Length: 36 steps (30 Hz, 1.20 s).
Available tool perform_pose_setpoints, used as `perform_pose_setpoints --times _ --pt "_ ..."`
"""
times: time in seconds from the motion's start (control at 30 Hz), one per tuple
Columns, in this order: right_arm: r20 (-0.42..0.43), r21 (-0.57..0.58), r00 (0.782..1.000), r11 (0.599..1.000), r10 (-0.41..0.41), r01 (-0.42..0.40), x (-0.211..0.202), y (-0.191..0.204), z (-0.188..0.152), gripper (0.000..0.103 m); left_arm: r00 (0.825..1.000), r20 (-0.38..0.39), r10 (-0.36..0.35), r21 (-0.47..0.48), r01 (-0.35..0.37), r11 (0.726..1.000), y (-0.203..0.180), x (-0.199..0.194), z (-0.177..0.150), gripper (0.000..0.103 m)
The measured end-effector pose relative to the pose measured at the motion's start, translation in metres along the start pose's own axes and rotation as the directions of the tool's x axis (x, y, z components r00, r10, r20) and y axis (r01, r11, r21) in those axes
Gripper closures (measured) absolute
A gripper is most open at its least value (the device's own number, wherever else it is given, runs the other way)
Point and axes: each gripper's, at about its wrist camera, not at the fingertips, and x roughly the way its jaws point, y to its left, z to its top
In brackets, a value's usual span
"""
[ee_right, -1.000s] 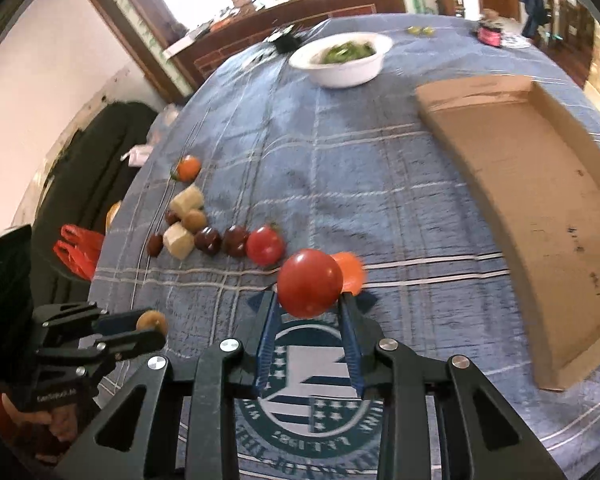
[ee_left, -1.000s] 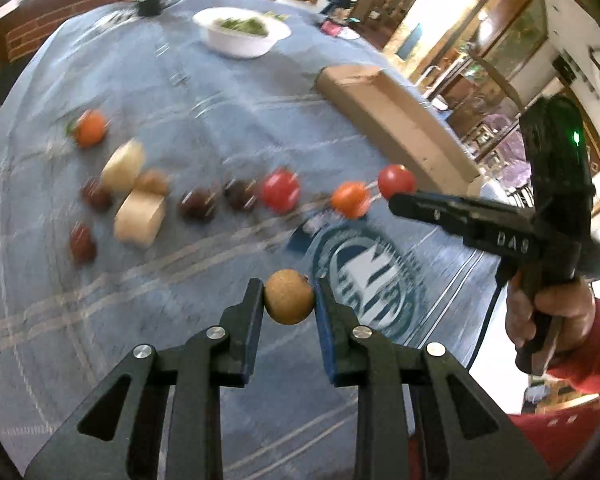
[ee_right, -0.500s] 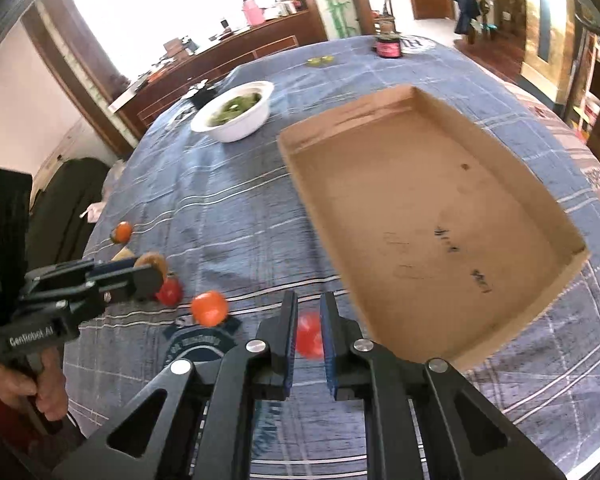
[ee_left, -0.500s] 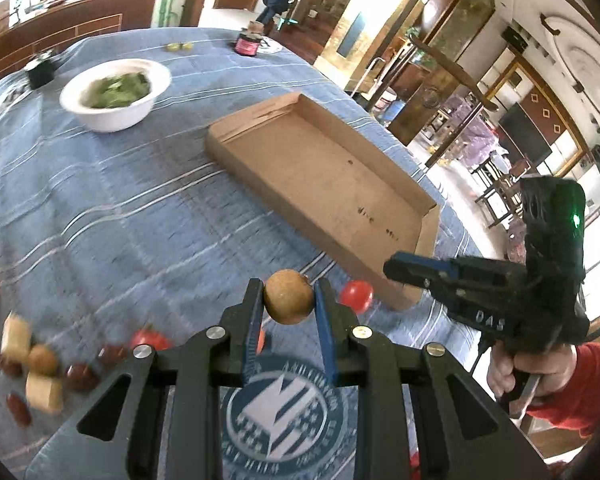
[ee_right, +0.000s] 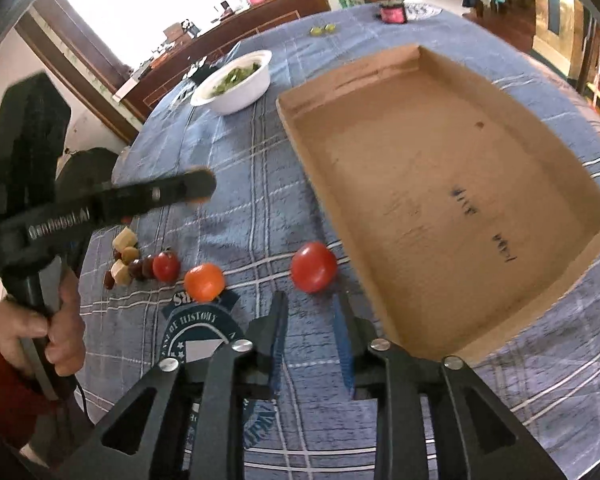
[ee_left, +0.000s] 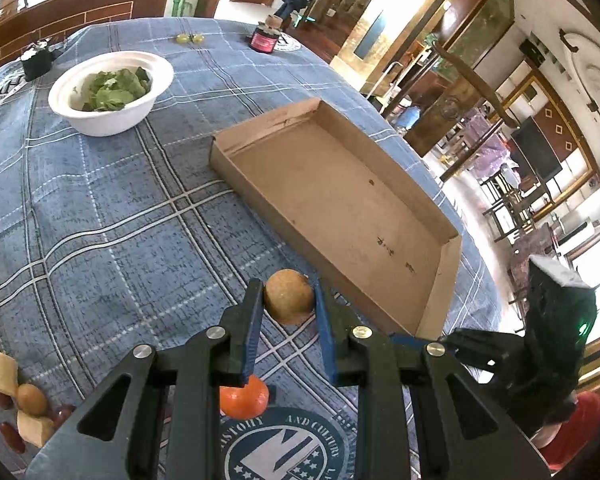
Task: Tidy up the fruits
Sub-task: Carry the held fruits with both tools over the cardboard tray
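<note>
Jaws of the left gripper [ee_left: 288,306] clamp a brown round fruit [ee_left: 289,295]; the right gripper's [ee_right: 310,312] have just been opening, nothing between them.
Left wrist view: the fruit hangs just beside the cardboard tray's [ee_left: 440,280] near corner. Right wrist view: a red tomato [ee_right: 313,267] lies on the desk [ee_right: 236,200] just beside the tray, an orange tomato [ee_right: 204,282] farther from it.
</note>
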Motion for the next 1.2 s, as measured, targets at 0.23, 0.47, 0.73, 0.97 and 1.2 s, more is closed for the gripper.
perform_pose_setpoints --times 0.23,0.47,0.73,0.97,1.2 --pt "-0.009 0.000 0.998 0.998 -0.059 0.059 0.031 0.006 0.007 0.061 1.000 -0.009 0.023 0.003 -0.023 1.000 0.000 -0.001 -0.004 0.080" --pt "0.026 -0.032 0.992 0.992 -0.125 0.126 0.043 0.020 0.019 0.058 0.999 -0.010 0.035 0.008 -0.035 0.999 -0.002 -0.003 -0.002 0.080" --pt "0.031 -0.027 0.996 0.996 -0.084 0.085 0.035 0.016 0.021 0.070 0.999 -0.011 0.034 0.017 -0.034 0.999 -0.004 -0.002 0.002 0.080" --pt "0.117 -0.005 0.991 0.998 -0.063 0.064 -0.019 -0.001 0.018 0.070 1.000 -0.014 0.002 0.061 -0.001 0.998 -0.026 0.011 0.023 0.080" --pt "0.121 0.100 0.982 0.986 -0.145 0.134 -0.029 -0.055 0.024 0.070 0.998 -0.056 -0.040 0.141 0.048 0.989 -0.070 0.048 0.045 0.080"
